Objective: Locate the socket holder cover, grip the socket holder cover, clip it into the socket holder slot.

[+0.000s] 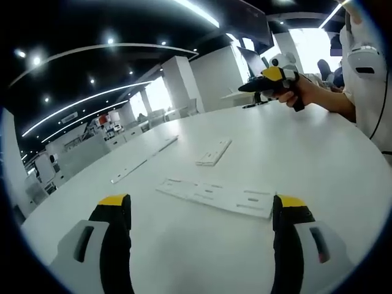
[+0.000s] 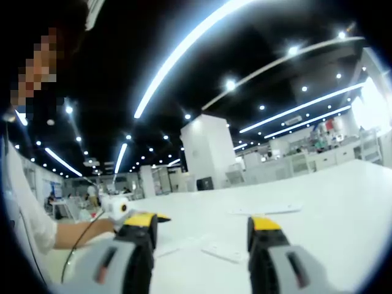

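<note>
Cover (image 1: pixel 214 152): looks like thin, light, stiff plastic, probably slick; best pinched across its narrow width. It lies flat on the table (image 1: pixel 318 159), just beyond the slotted holder plate (image 1: pixel 215 196). Long strip (image 1: pixel 144 159) lies left of it; nothing blocks access. Left gripper (image 1: pixel 202 211) is wide open and empty, as is the right gripper (image 2: pixel 202 229).

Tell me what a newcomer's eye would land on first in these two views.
In the left gripper view, the long white perforated plate lies flat on the white table, just beyond the open left gripper. Past it lie a shorter white piece and a thin strip. At upper right a hand holds the right gripper above the table; in its own view its jaws stand apart.
</note>
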A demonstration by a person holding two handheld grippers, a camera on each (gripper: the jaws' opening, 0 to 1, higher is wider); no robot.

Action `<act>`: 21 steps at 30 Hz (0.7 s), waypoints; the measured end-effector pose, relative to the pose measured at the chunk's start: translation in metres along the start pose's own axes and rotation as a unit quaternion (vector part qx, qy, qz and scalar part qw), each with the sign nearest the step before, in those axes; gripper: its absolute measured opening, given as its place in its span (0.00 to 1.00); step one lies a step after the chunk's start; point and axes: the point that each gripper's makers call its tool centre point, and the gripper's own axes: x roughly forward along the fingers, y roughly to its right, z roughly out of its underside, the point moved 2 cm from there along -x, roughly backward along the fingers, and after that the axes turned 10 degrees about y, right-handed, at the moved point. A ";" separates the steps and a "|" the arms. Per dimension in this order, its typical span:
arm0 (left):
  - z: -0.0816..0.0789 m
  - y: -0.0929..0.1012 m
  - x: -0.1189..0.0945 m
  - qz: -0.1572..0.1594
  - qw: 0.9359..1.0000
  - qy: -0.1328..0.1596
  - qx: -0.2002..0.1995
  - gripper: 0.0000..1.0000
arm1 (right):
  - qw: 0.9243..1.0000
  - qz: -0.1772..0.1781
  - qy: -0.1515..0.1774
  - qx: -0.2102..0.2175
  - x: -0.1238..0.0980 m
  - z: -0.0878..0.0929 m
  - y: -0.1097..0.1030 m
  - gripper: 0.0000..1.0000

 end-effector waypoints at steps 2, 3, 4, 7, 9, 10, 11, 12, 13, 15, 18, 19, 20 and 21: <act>0.000 -0.001 0.000 -0.001 1.000 -0.002 0.002 0.95 | 1.000 -0.001 -0.001 0.000 0.000 0.000 -0.001 0.60; 0.000 -0.002 0.000 -0.002 1.000 -0.001 0.002 0.95 | 1.000 -0.001 -0.001 0.000 0.000 0.000 -0.001 0.60; 0.000 -0.002 0.001 -0.003 1.000 -0.001 0.001 0.95 | 1.000 -0.001 0.000 0.000 0.000 0.000 -0.001 0.60; 0.001 -0.003 0.001 -0.007 1.000 0.000 0.001 0.95 | 1.000 -0.001 0.000 0.000 0.000 0.000 -0.002 0.60; 0.001 -0.004 0.002 -0.009 1.000 0.000 0.000 0.94 | 1.000 -0.002 0.001 0.000 0.000 0.000 -0.003 0.60; 0.002 -0.005 0.002 -0.011 1.000 -0.002 0.001 0.93 | 1.000 -0.002 0.001 0.000 0.000 0.000 -0.003 0.60; 0.001 -0.004 0.002 -0.011 1.000 -0.002 0.001 0.94 | 1.000 -0.002 0.001 0.000 0.000 0.000 -0.003 0.60; 0.001 -0.005 0.002 -0.011 1.000 -0.002 0.000 0.93 | 1.000 -0.002 0.001 0.001 0.000 0.000 -0.003 0.60; 0.001 -0.005 0.003 -0.012 1.000 -0.002 0.000 0.93 | 1.000 -0.002 0.001 0.001 0.000 0.000 -0.003 0.60; 0.002 -0.008 0.003 -0.017 1.000 -0.004 0.001 0.93 | 1.000 -0.003 0.001 0.000 0.000 0.000 -0.003 0.60; 0.002 -0.011 0.004 -0.023 1.000 -0.002 0.004 0.92 | 1.000 -0.004 0.001 0.000 0.001 0.000 -0.004 0.60; 0.002 -0.011 0.005 -0.024 1.000 -0.002 0.004 0.92 | 1.000 -0.004 0.001 0.000 0.001 0.000 -0.004 0.60; 0.003 -0.012 0.005 -0.025 1.000 -0.003 0.004 0.93 | 1.000 -0.004 0.001 0.000 0.001 0.000 -0.004 0.60; 0.003 -0.012 0.006 -0.025 1.000 -0.002 0.003 0.93 | 1.000 -0.004 0.001 0.000 0.001 0.000 -0.004 0.60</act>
